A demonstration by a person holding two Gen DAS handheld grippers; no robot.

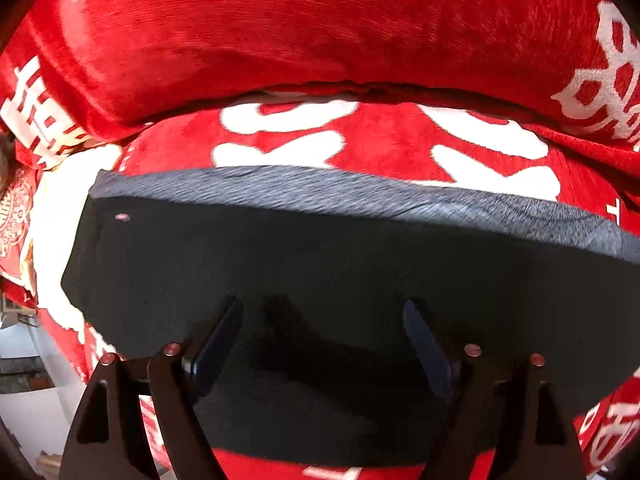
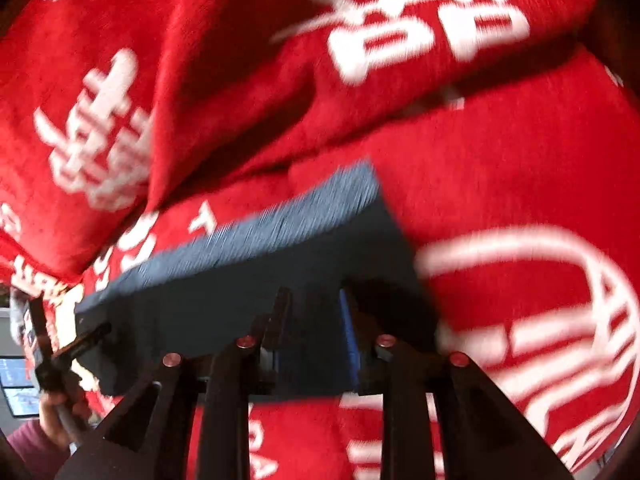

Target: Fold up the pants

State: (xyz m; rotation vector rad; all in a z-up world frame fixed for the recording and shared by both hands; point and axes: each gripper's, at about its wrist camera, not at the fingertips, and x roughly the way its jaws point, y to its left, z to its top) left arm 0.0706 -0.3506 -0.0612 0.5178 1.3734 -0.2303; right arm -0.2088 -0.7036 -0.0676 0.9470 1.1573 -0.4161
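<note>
- One pair of dark pants [image 1: 320, 264] is lying folded into a compact block on a red blanket [image 1: 280, 32] with white lettering, filling the middle and lower part of the left wrist view.
- The left gripper [image 1: 322, 312] is hovering over the near half of the pants with its two fingers spread wide apart, nothing between them.
- In the right wrist view the pants [image 2: 248, 272] are running as a band from lower left up to the centre, their ribbed grey edge facing the top of the frame.
- The right gripper [image 2: 314, 300] is sitting at the right-hand end of that band, fingers close together; dark cloth is showing between them, but blur is hiding whether they are pinching it.
- The long axis of the pants is lying across both grippers; the right one looks nearer the corner, so any next fold probably starts there.
- Count: one garment, two grippers, one blanket.
</note>
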